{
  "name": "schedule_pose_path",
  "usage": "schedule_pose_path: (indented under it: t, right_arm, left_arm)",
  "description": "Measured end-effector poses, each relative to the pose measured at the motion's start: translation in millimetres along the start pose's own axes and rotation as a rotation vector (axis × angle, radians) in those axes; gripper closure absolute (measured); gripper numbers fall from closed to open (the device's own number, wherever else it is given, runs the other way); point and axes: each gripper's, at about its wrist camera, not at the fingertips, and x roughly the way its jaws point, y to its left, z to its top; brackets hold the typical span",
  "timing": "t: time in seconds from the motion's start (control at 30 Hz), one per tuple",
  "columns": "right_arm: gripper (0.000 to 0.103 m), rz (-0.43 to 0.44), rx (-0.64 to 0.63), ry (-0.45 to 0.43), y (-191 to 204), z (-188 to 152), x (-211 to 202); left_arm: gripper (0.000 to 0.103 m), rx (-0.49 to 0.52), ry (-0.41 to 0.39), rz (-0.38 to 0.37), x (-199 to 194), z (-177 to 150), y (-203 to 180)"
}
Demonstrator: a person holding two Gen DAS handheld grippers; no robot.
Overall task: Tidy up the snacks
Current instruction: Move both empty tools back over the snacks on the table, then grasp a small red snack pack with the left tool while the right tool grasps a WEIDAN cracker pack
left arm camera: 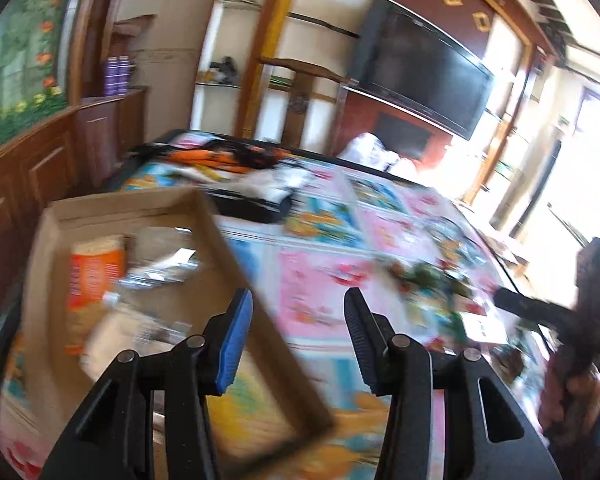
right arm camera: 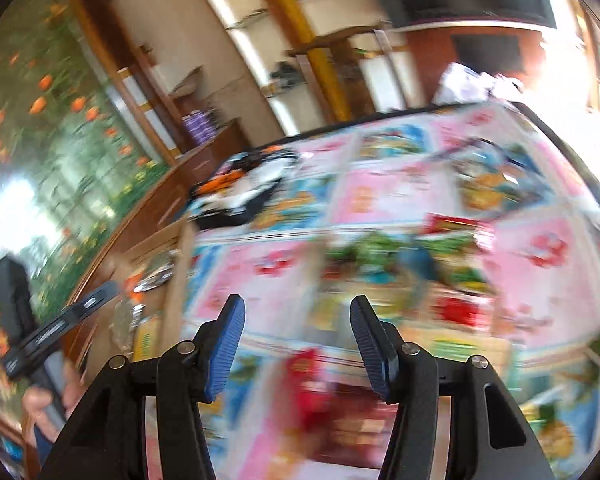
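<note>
Left gripper (left arm camera: 298, 336): jaws apart, nothing between the blue pads, hanging above the right wall of a cardboard box (left arm camera: 216, 232) and the bare cloth beside it. Right gripper (right arm camera: 296, 342): likewise parted and empty, poised over a blurred spread of snack packets (right arm camera: 384, 252) on the table.

Box on the left part of the table, open-topped, already holding an orange packet (left arm camera: 94, 276), a clear crinkled wrapper (left arm camera: 160, 268) and a pale bag (left arm camera: 120, 332). Loose packets, green and red, scattered across the patterned tablecloth (left arm camera: 324, 280) to the right of the box, well apart from it; too smeared by motion to read any labels. More red packaging (right arm camera: 316, 396) just under the right gripper, between its fingers in the right wrist view but not touching the pads.

Dark bundle of fabric, orange and white (left arm camera: 228, 160), at the far edge of the table. Television (left arm camera: 420, 68) on the wall behind.
</note>
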Motion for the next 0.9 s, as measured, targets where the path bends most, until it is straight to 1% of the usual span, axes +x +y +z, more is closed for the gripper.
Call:
schedule_pose_path:
  t: [0.07, 0.1, 0.17, 0.2, 0.23, 0.27, 0.37, 0.43, 0.5, 0.57, 0.63, 0.7, 0.73, 0.77, 0.8, 0.83, 0.9]
  right_arm:
    - [0.044, -0.034, 0.051, 0.019, -29.6, 1.4, -5.5]
    - [0.044, -0.050, 0.067, 0.027, -39.9, 1.4, -6.8]
    - [0.044, -0.097, 0.124, 0.034, -66.9, 0.4, -11.3]
    - [0.044, -0.099, 0.145, 0.044, -76.6, 0.5, -12.2]
    - [0.044, -0.094, 0.169, 0.056, -87.7, 0.1, -12.6]
    - [0.044, -0.087, 0.199, 0.065, -97.3, -0.5, -12.4]
    - [0.045, -0.075, 0.255, 0.085, -111.2, -3.0, -11.4]
    - [0.045, -0.068, 0.280, 0.086, -115.4, -3.8, -14.0]
    - [0.044, -0.061, 0.278, 0.070, -113.4, -2.5, -19.0]
    - [0.044, -0.062, 0.265, 0.066, -109.0, -2.0, -21.9]
    - [0.044, -0.071, 0.251, 0.060, -106.5, -1.4, -22.9]
    - [0.044, -0.088, 0.234, 0.060, -104.1, -1.2, -20.5]
    - [0.044, -0.094, 0.226, 0.067, -103.4, -1.8, -18.0]
    - [0.047, -0.092, 0.216, 0.076, -102.1, -2.6, -14.4]
    - [0.051, -0.091, 0.199, 0.083, -100.3, -3.3, -9.2]
    - [0.058, -0.103, 0.191, 0.085, -99.2, -3.6, -6.2]
    - [0.059, -0.132, 0.175, 0.098, -98.8, -4.7, -0.7]
  left_arm:
    - [0.056, 0.022, 0.041, -0.078, 5.9, -6.0, -26.7]
    - [0.056, 0.035, 0.075, -0.117, 12.1, -9.7, -41.8]
    - [0.055, 0.046, 0.157, -0.181, 28.7, -18.5, -67.8]
    - [0.055, 0.054, 0.206, -0.220, 39.2, -23.9, -82.3]
    - [0.055, 0.059, 0.246, -0.239, 47.8, -28.5, -93.3]
    - [0.056, 0.062, 0.293, -0.237, 59.2, -33.8, -105.4]
    - [0.056, 0.049, 0.353, -0.221, 78.7, -41.8, -120.8]
    - [0.056, 0.045, 0.379, -0.184, 90.7, -45.5, -129.1]
    - [0.057, 0.047, 0.397, -0.137, 100.2, -48.5, -133.3]
    - [0.061, 0.033, 0.400, -0.106, 107.5, -48.6, -135.3]
    - [0.063, 0.034, 0.414, -0.103, 113.6, -48.7, -138.0]
    - [0.071, 0.063, 0.418, -0.084, 118.8, -50.1, -145.3]
    - [0.078, 0.079, 0.422, -0.074, 122.3, -51.4, -148.4]
    - [0.084, 0.092, 0.422, -0.066, 124.2, -52.5, -149.8]
    - [0.084, 0.102, 0.409, -0.055, 123.8, -51.9, -150.0]
    - [0.084, 0.113, 0.402, -0.042, 123.3, -51.3, -149.5]
    - [0.084, 0.120, 0.392, -0.029, 123.8, -49.7, -143.7]
